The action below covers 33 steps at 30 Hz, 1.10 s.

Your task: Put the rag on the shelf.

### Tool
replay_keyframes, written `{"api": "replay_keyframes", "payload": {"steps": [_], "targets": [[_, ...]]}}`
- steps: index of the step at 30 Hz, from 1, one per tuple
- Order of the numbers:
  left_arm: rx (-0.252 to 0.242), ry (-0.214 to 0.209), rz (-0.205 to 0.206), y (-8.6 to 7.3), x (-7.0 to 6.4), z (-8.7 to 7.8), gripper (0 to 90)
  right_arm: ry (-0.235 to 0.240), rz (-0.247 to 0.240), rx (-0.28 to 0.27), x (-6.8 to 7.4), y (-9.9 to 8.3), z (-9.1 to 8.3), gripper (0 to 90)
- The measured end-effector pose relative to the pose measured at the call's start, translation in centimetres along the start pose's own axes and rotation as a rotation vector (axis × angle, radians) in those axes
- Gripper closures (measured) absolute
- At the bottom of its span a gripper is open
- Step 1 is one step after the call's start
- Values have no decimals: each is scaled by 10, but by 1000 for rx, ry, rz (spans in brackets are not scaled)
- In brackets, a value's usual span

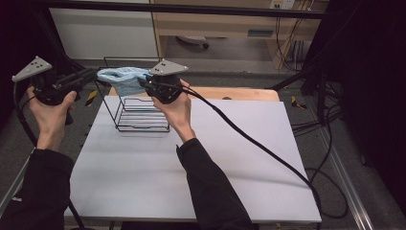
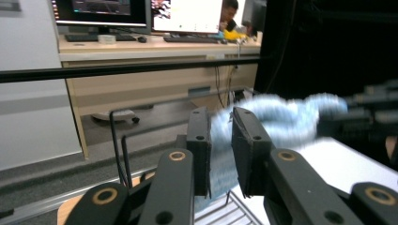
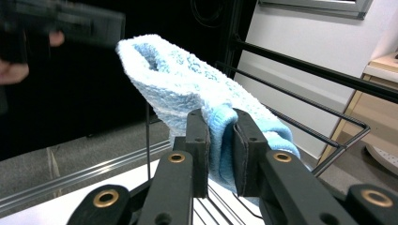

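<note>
A light blue terry cloth [image 1: 120, 79] hangs stretched between my two grippers, above a black wire rack [image 1: 139, 115] on the white tabletop [image 1: 201, 163]. My left gripper [image 1: 95, 76] grips the cloth's left end; in the left gripper view its jaws [image 2: 220, 119] are shut on the cloth [image 2: 281, 117]. My right gripper [image 1: 143, 82] holds the right end. The right gripper view has its jaws [image 3: 220, 119] pinching a fold of the cloth [image 3: 178, 79], over the rack's wires [image 3: 328, 136]. Each gripper view catches the other gripper, blurred.
The rack stands at the white top's far left, in front of a wooden table edge [image 1: 239, 93]. A thick black cable [image 1: 258, 143] trails from the right gripper across the top to its right edge. Black frame bars [image 1: 191, 8] and a desk lie beyond.
</note>
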<state>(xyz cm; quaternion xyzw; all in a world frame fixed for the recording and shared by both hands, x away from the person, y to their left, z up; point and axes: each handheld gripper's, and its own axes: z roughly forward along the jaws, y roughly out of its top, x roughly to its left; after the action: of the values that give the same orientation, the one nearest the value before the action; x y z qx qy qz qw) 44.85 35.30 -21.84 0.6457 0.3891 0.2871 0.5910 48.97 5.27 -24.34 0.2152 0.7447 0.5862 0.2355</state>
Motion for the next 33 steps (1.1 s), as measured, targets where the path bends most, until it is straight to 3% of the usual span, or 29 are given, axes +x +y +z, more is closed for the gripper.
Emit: {"api": "replay_keyframes", "payload": {"steps": [3,8,16,24,30,33], "targets": [[41,8,-33,7,-1,5,850,2,-15,1,1,-1,0,792],[106,-3,-42,8,-2,19,899,11,-24,4,1,-3,-1,790],[181,-53,2,-4,-6,24,899,21,-54,18,0,-4,-3,767],[223,-62,50,-21,-9,30,900,45,-58,37,2,-4,-7,669],[235,-43,84,-24,-11,33,900,62,-23,12,3,3,-14,539],[249,-32,98,-26,-11,35,900,72,10,-18,2,9,-18,537]]}}
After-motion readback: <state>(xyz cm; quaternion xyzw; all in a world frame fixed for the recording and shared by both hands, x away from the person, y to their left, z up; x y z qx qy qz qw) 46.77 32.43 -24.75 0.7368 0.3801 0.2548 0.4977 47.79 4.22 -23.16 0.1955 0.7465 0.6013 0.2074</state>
